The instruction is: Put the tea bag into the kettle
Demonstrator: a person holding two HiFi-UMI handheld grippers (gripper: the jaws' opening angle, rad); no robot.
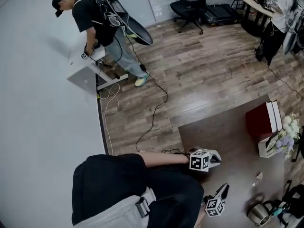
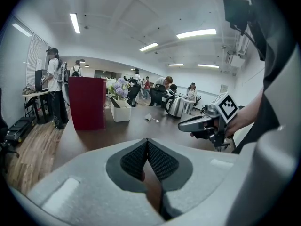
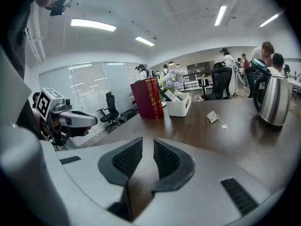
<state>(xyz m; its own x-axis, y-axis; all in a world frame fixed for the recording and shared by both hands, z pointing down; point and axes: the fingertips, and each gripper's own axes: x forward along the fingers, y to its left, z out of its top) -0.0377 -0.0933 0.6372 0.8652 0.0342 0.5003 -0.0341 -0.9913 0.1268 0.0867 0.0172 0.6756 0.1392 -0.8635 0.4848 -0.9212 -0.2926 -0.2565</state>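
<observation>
**While the tea bag lies untouched, both grippers hover short of it**

Since the tea bag point(image 3: 214, 117) lies flat on the brown desk point(image 3: 244, 140), well apart from the steel kettle point(image 3: 273, 100) and with its string trailing to one side, the step in hand looks like the reach to pick it up. The right gripper point(image 3: 147, 157) has its jaws a little apart with nothing between them. It is on the kettle's side, so it seems the better choice. The left gripper point(image 2: 147, 147) has its jaws together and is empty. A good grasp would probably pinch the paper pouch itself from above, not the thin string, and then carry it over the kettle's mouth. No writing can be read: the red books point(image 3: 149, 98) show no legible title, and the grippers' cubes carry only square markers.
</observation>
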